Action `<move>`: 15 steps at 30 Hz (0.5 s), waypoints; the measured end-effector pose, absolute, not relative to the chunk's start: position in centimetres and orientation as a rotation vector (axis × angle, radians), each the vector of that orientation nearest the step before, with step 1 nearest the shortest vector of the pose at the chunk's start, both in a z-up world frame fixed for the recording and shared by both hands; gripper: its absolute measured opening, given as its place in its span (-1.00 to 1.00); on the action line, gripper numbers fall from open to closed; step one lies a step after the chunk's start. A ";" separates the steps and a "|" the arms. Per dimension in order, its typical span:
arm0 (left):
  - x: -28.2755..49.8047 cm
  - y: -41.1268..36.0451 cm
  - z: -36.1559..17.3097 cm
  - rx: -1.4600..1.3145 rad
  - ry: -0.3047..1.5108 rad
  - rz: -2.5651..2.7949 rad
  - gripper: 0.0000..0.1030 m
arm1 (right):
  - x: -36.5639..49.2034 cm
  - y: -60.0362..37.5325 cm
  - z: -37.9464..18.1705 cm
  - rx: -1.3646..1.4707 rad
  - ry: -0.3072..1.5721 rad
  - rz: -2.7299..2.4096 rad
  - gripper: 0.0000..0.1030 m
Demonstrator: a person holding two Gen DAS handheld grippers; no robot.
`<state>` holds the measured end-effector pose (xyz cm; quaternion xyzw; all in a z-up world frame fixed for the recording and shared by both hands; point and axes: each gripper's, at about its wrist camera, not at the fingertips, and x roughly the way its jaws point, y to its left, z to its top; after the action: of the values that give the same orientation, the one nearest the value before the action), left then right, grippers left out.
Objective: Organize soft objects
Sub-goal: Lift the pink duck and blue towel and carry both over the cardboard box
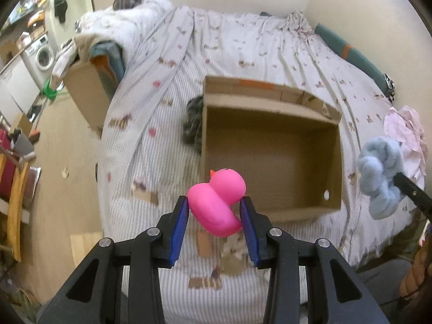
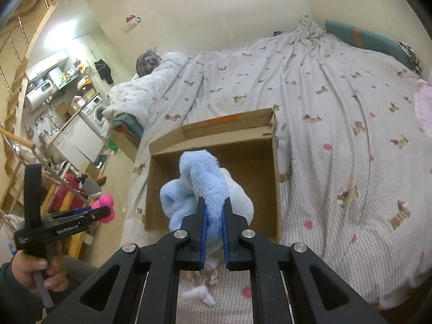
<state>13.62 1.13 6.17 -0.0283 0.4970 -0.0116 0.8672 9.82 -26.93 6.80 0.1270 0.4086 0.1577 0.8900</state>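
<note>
My left gripper [image 1: 214, 202] is shut on a pink rubber duck [image 1: 218, 201], held in the air above the bed just short of the near-left corner of an open cardboard box [image 1: 272, 151]. The box looks empty inside. My right gripper [image 2: 214, 205] is shut on a fluffy light-blue plush toy [image 2: 201, 183], hanging over the box's [image 2: 213, 178] near edge. The plush [image 1: 382, 178] also shows at the right of the left wrist view. The left gripper [image 2: 102, 212] with the duck [image 2: 105, 208] shows at the left of the right wrist view, in a hand [image 2: 40, 272].
The box sits on a bed with a striped, patterned sheet [image 1: 243, 48]. A dark knitted item [image 1: 193, 120] lies against the box's left side. A second box with clothes [image 1: 89, 89] stands at the bed's left edge. Pink cloth [image 1: 407, 132] lies right. A white scrap [image 2: 201, 295] lies below.
</note>
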 end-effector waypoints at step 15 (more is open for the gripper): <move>19.7 -1.2 3.4 -0.030 1.039 -0.046 -0.31 | 15.9 -26.3 3.0 0.308 0.887 0.291 -0.79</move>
<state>19.66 -1.21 3.43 -0.0142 0.4964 -0.0218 0.8677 15.92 -26.35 2.96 0.1479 0.4257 0.1397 0.8817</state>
